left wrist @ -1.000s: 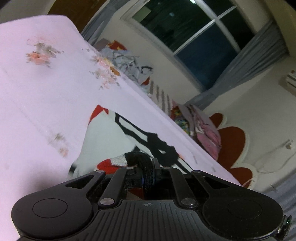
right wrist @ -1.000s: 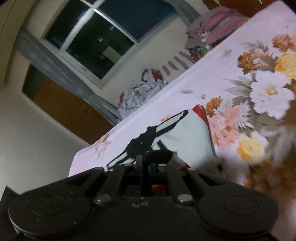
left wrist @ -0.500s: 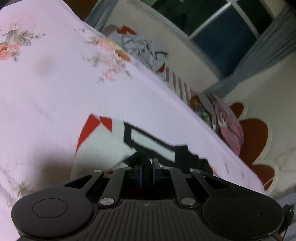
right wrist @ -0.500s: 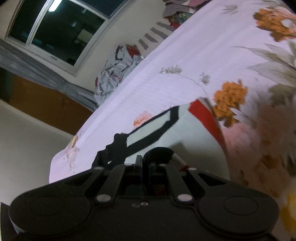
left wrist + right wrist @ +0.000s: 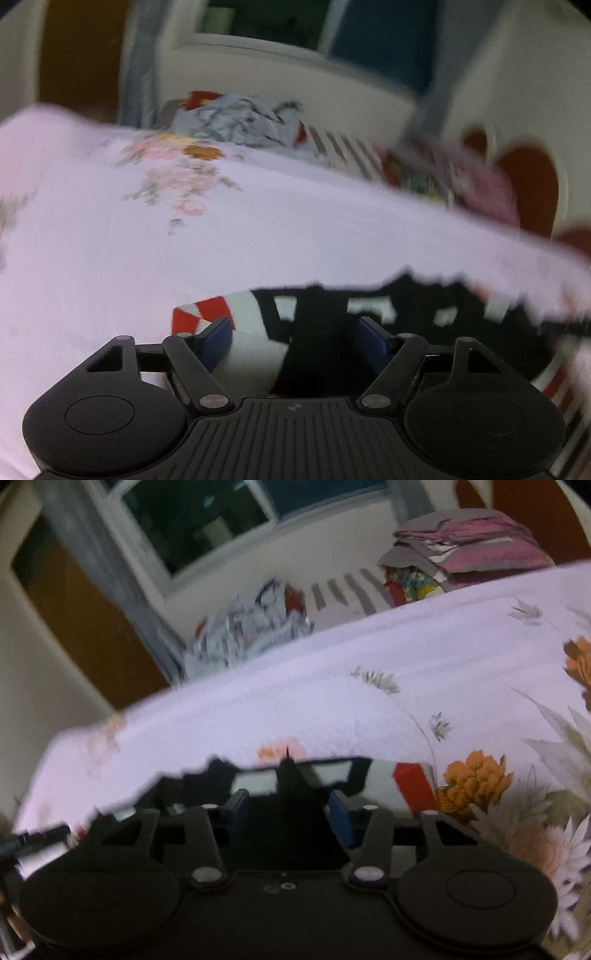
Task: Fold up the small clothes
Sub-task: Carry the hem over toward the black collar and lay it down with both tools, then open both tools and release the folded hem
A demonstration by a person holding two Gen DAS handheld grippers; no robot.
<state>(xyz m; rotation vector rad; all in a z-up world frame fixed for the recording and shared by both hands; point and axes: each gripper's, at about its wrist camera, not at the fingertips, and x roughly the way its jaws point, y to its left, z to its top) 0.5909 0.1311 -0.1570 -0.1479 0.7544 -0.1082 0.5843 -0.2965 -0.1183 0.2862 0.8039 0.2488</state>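
Observation:
A small white garment with red corners and black bands lies flat on the pink floral bed sheet, right under both grippers. My left gripper hangs low over its near edge; its jaws are opening, the blue pads stand wide apart and the cloth between them is not pinched. In the right wrist view the same garment spreads ahead of my right gripper. Its jaws are opening too, with the black part of the cloth lying loose between the pads.
A crumpled grey-and-white heap of clothes lies at the bed's far edge under the window. A stack of folded clothes sits at the far right beside a red headboard. Bare sheet stretches beyond the garment.
Both grippers were shut on the garment's edge. They have swung forward and down over the bed, rolled level, and their jaws have parted, leaving the garment lying flat.

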